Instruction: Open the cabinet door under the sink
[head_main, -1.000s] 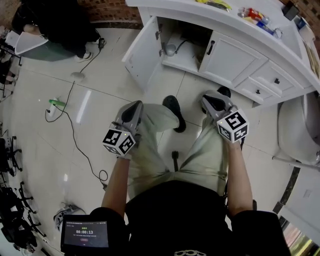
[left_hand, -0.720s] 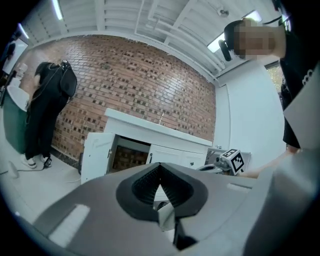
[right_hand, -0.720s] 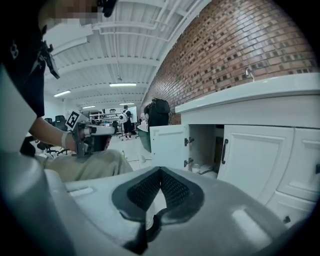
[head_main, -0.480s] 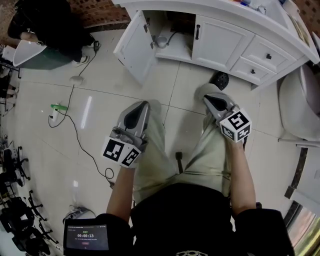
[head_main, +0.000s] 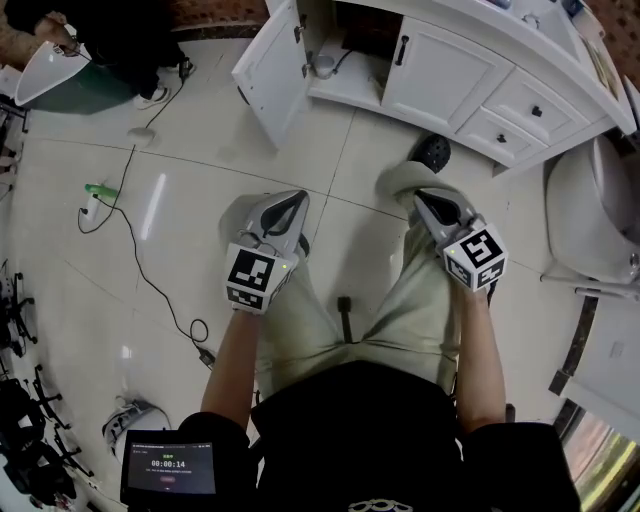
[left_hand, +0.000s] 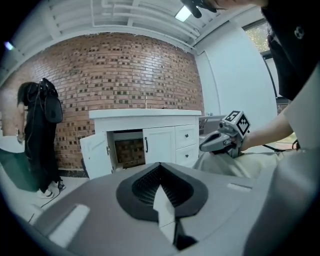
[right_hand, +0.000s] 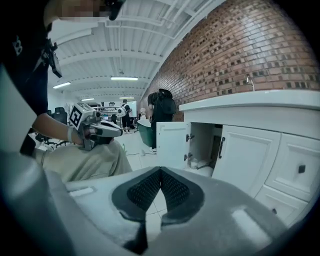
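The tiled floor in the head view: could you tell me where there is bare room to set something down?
The glossy cream tiled floor is bare between the open white cabinet door and the left gripper, and between that gripper and the thin black cable. It is crowded beyond the cable by the green bottle, and around the black shoe.

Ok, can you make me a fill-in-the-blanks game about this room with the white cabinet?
1. The left cabinet door stands ___.
2. The right cabinet door, with the dark handle, is ___.
3. The left tongs and the right tongs are shut and hold ___.
4. The wall is built of red ___.

Missing words: open; closed; nothing; bricks.
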